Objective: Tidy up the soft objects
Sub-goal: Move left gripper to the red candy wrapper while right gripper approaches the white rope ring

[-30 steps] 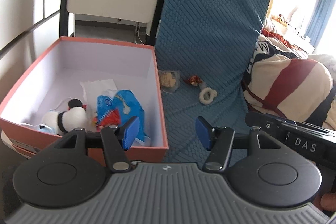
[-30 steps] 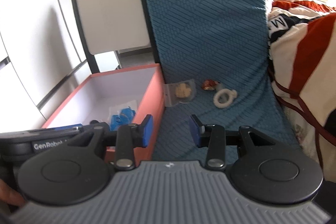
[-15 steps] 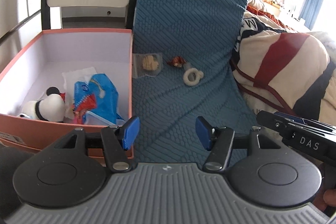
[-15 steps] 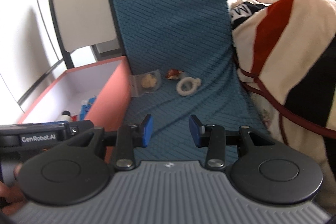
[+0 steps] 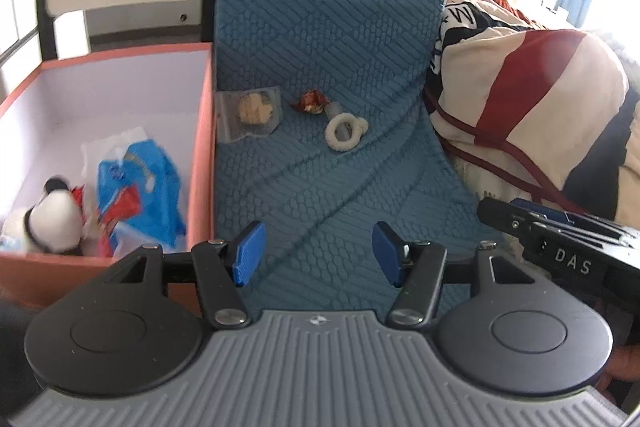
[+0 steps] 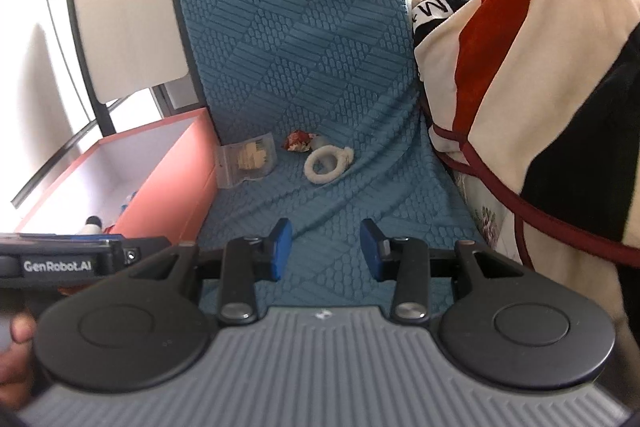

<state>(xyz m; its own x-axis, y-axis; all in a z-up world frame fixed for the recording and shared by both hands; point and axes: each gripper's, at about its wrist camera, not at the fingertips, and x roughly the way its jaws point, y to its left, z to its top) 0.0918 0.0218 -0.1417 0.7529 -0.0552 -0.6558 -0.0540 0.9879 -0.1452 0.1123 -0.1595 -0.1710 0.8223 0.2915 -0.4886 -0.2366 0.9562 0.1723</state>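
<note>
both grippers, left gripper (image 5: 316,253) and right gripper (image 6: 325,254), open and empty; the fluffy white ring (image 5: 344,132) looks light, squashy: pinch its near rim.

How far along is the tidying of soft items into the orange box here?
Done: a black-and-white plush toy and a blue packet lie in the orange box. In hand: nothing; the left gripper and right gripper are both open and empty. Left on the blue cover: a clear bag, a red wrapper and a white fuzzy ring.
</note>
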